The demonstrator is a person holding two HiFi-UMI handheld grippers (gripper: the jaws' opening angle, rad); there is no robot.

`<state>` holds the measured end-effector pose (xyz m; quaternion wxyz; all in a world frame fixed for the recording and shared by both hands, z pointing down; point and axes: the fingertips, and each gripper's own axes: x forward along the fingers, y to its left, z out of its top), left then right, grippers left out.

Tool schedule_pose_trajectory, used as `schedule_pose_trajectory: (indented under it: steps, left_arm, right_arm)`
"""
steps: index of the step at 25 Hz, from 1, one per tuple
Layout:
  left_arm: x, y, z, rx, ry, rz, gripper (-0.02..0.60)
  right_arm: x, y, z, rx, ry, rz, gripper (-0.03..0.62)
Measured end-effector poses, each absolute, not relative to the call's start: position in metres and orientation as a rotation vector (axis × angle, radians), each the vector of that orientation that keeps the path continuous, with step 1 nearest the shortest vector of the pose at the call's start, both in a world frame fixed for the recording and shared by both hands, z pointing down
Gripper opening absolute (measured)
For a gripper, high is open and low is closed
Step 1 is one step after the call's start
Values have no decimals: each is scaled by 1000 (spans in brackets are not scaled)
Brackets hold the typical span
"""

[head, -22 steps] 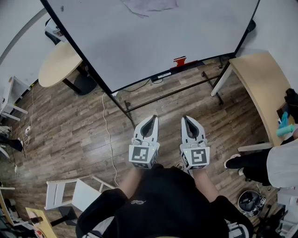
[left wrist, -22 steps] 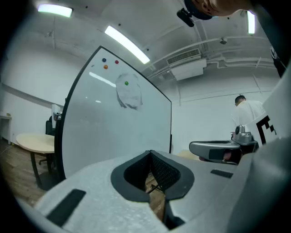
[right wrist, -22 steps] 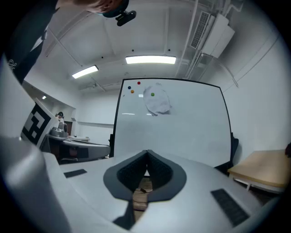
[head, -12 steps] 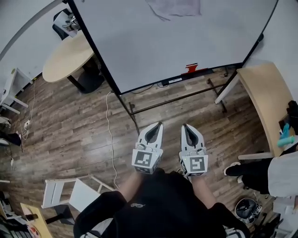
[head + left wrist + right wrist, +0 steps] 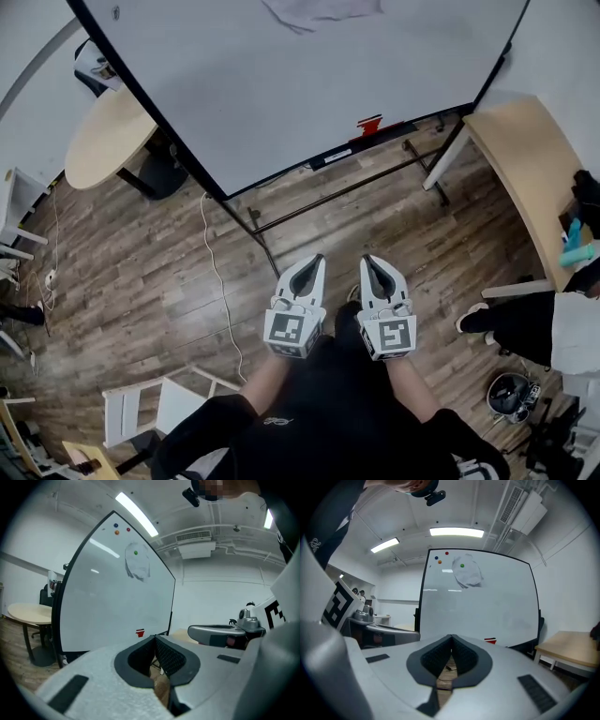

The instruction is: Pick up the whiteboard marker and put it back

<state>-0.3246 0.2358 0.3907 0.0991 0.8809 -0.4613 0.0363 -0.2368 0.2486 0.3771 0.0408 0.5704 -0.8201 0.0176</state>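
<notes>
A large whiteboard (image 5: 309,75) on a wheeled stand fills the top of the head view. A small red thing (image 5: 369,125) sits at its lower edge, and a thin light-and-dark object (image 5: 335,155) lies on the ledge beside it, too small to identify. The red thing (image 5: 140,633) also shows in the left gripper view. My left gripper (image 5: 316,260) and right gripper (image 5: 367,261) hang side by side over the wood floor, well short of the board. Both are shut and empty, as the left gripper (image 5: 155,638) and the right gripper (image 5: 451,637) views show.
A round wooden table (image 5: 108,136) stands at the left, a longer wooden table (image 5: 525,178) at the right with a teal item (image 5: 574,246). A white chair (image 5: 159,412) sits bottom left. Another person's leg (image 5: 511,323) is at the right. A cable (image 5: 216,272) crosses the floor.
The head view swayed right and then back left. Both grippers stay shut, side by side in front of the body, with nothing taken hold of.
</notes>
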Motion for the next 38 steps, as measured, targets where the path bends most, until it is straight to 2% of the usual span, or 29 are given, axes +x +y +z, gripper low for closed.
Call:
schedule_pose_trajectory:
  steps: [25,38]
  left_arm:
    - [-200,30,413,2534,-1388,236,6]
    - [-170,-20,461,2530,-1313,629,6]
  right_arm:
    - [-111,42,397,1636,-2658,182,2]
    - [-62,3,440,1655,-2606,345,2]
